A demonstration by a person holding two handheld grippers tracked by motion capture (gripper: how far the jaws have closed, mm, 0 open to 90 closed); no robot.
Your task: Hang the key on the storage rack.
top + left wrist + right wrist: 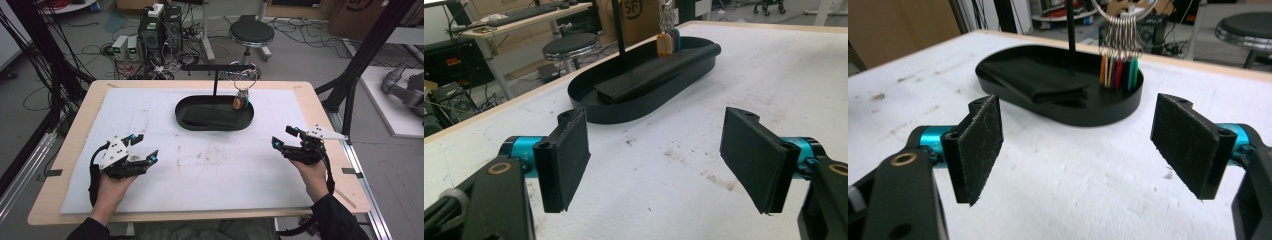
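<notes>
Over the white mat (150, 175) I see my left gripper (142, 148) with jaws spread wide, grasping nothing; my right gripper (283, 138) is likewise released and empty. Both sit well apart from the black oval tray (185, 117), where tagged keys (240, 100) hang from a stand (215, 75). A box (636, 12) behind reads "SF".

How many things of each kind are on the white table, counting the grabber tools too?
Handheld two-jaw grippers: 2, the left gripper and the right gripper, both open
Black oval trays with an upright stand: 1
Folded black cloths lying in the tray: 1
Metal key rings with coloured tags, hanging from the stand: 1
Total: 5
</notes>
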